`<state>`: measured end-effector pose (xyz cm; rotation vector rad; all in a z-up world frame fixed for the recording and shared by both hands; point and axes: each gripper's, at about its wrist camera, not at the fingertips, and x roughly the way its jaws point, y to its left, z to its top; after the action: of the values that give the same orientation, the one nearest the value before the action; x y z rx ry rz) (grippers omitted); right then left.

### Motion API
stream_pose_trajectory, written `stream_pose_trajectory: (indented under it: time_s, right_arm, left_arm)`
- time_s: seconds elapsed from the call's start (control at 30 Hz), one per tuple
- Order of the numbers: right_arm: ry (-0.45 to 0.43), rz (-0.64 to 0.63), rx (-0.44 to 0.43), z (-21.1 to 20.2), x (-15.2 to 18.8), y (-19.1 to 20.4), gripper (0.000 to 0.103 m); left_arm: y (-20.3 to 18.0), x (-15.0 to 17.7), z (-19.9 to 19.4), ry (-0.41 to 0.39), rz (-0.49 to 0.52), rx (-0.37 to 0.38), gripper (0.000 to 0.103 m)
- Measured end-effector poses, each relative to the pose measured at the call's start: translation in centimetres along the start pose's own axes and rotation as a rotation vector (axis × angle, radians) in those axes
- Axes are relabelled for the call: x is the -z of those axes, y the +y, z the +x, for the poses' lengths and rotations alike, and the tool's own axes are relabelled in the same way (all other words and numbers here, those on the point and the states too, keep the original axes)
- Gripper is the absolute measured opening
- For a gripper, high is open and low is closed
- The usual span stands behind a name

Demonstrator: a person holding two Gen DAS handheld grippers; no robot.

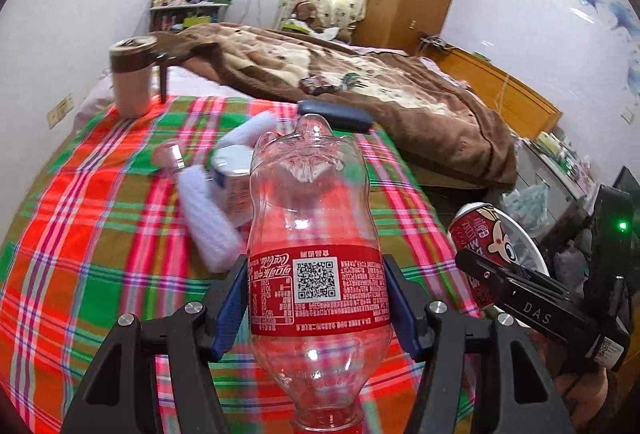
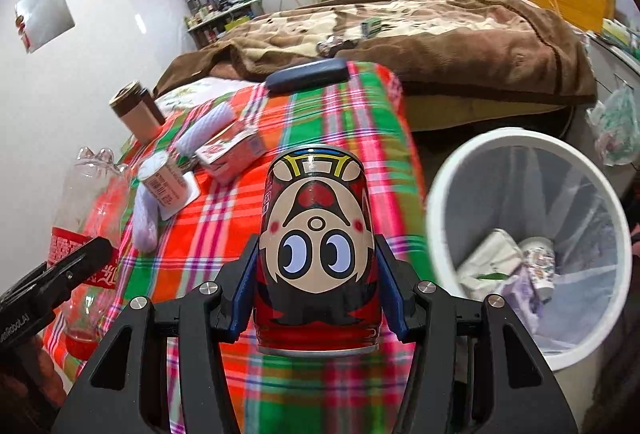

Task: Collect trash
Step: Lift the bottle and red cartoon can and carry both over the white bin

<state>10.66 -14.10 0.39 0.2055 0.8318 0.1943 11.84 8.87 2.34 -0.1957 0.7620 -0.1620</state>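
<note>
My left gripper (image 1: 316, 298) is shut on an empty clear cola bottle (image 1: 316, 214) with a red label, held above the plaid cloth (image 1: 100, 234). My right gripper (image 2: 316, 286) is shut on a red cartoon can (image 2: 316, 234), held upside down near the cloth's right edge. The can also shows in the left wrist view (image 1: 478, 234), and the bottle in the right wrist view (image 2: 88, 202). A white trash bin (image 2: 440, 194) with a clear liner stands on the floor right of the can, with crumpled paper and a cup inside.
On the cloth lie white foam wraps (image 1: 208, 218), a small white tin (image 2: 164, 182), a red and white carton (image 2: 232, 154), a dark blue case (image 2: 308, 74) and a brown lidded mug (image 1: 132, 78). A bed with a brown blanket (image 1: 360, 74) is behind.
</note>
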Motion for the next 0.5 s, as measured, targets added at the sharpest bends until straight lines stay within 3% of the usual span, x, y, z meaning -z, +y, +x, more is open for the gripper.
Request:
stream_pose_trajectory:
  time_s: [0.5]
  right_arm:
    - [-0.065, 0.099, 0.145, -3.0, -0.6, -7.8, 0.054]
  left_arm:
    - [-11.1, 0.0, 3.3, 0.051, 0.164, 0.156, 0.063]
